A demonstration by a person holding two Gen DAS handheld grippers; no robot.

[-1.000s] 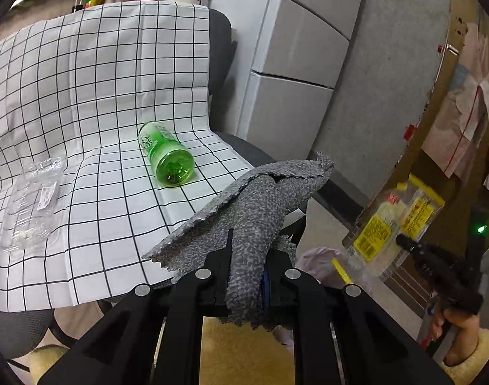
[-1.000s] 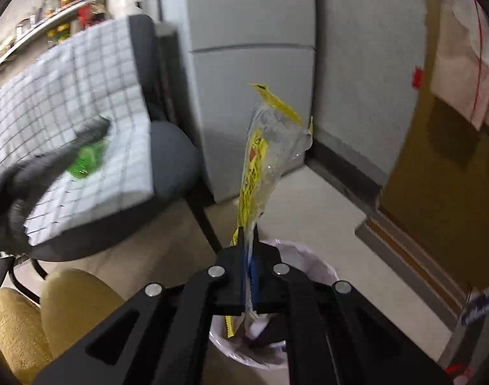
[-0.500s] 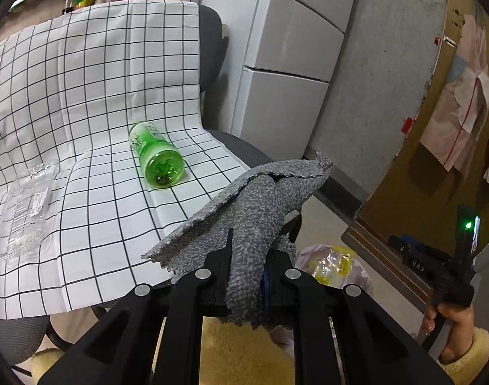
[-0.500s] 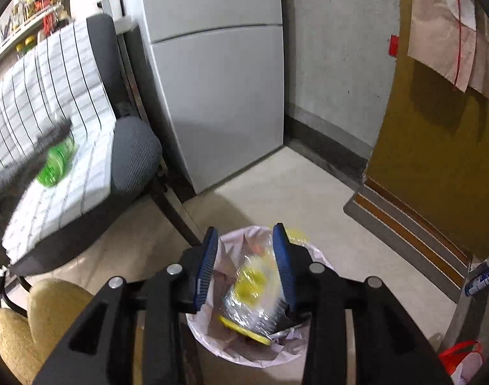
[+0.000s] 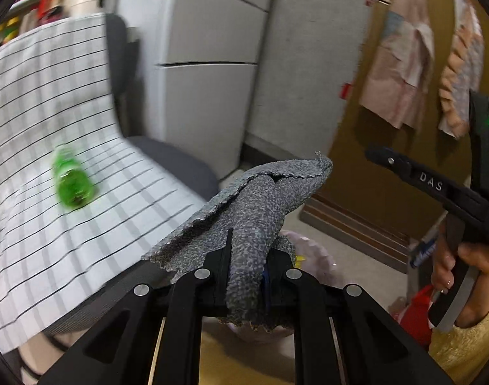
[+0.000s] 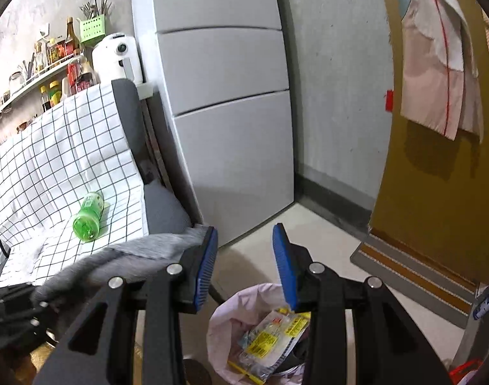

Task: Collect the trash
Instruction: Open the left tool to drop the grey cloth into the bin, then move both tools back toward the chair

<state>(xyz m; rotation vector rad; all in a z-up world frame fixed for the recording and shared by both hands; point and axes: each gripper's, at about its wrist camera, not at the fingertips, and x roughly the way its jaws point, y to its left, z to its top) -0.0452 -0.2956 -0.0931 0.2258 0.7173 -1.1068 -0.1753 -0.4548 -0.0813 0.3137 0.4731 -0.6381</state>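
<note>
**Now the wrapper is binned**

Right claw [image 6: 244, 268] has just been opening; nothing sits between its pads, and the yellow wrapper [image 6: 270, 337] lies in the bin [image 6: 225, 314] at lower centre. Left claw [image 5: 247, 272] clamps the grey cloth [image 5: 260, 199]. Green bottle [image 6: 89, 216] remains on the chair [image 6: 162, 205], so collecting is unfinished.

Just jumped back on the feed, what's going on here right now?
A person is clearing trash from a chair with a gripper in each hand. The right gripper is open and empty above the bin, where the yellow-printed wrapper now lies; its jaws have just been opening. The left gripper is shut on a grey cloth near the bin. A green bottle lies on the chair's checked cover, not yet collected.
</note>
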